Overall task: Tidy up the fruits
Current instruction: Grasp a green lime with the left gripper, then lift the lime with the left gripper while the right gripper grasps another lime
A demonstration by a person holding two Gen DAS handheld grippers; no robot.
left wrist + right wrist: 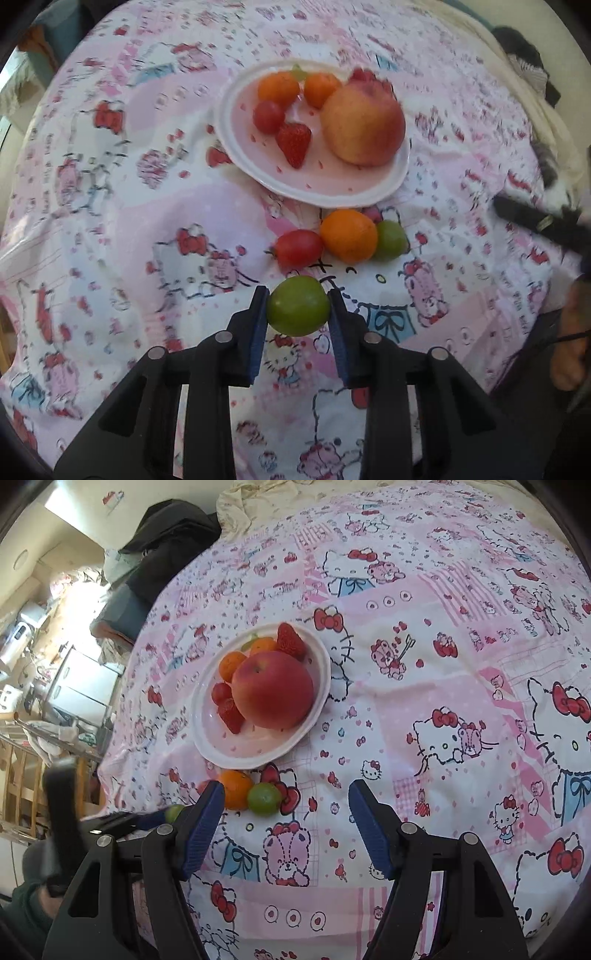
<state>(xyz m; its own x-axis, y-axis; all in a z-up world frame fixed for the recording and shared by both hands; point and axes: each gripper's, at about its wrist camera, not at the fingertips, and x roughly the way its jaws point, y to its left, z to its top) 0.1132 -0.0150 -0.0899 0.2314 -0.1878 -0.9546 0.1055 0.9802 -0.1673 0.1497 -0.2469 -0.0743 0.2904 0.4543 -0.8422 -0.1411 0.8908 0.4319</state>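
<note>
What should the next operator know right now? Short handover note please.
Left gripper: shut on a green fruit, above the cloth.
Right gripper: open, holding nothing.
Plate: apple, two oranges, two strawberries, a red tomato, and something green at the far rim.
Loose on the cloth near the plate: tomato, orange, green fruit.
Left: probably plate the held fruit, then those three.

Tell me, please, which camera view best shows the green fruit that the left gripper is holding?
The left wrist view: the green fruit sits large and unobstructed, pinched in the left gripper. In the right wrist view only a small sliver of it peeks out beside a finger of the open right gripper.
</note>
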